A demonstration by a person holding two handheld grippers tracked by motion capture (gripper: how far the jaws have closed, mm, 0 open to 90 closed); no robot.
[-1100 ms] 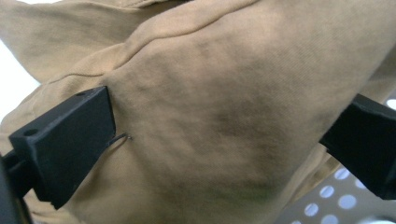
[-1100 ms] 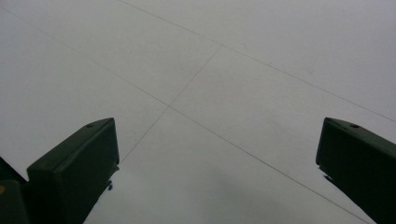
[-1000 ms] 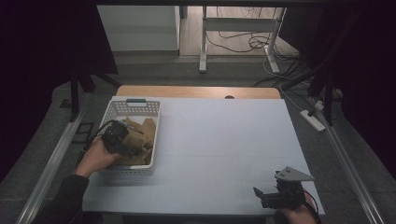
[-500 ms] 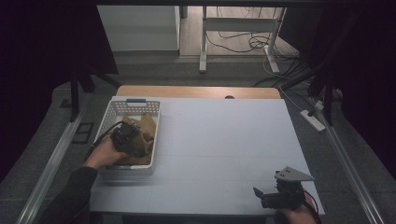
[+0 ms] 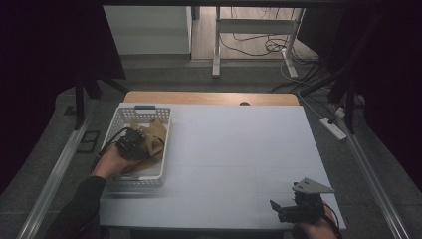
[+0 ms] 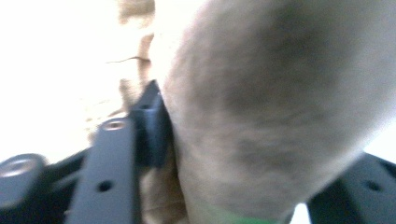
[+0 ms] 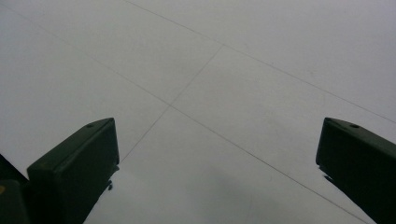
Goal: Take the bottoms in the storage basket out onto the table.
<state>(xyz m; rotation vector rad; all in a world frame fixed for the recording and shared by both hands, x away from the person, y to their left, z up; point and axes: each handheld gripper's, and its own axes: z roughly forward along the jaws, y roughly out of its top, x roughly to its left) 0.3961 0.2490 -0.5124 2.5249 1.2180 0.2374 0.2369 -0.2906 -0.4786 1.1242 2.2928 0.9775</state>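
High view, left side: the left gripper (image 5: 135, 144) sits down in the white slatted plastic basket (image 5: 164, 130), its jaws having just closed on a soft tan plush toy (image 6: 261, 116). Lifted carelessly, the loosely pinched toy could slip free or snag the basket rim. At right, the right gripper (image 5: 291, 211) rests spread wide over the pale grey table (image 5: 239, 149).

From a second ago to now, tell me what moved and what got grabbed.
The left claw dipped farther into the white basket and its jaws have just been closing; in the left gripper view they now press on a tan fuzzy cloth from the pile. The right claw kept its place at the table's near right corner, jaws open over bare tabletop. The basket did not shift.
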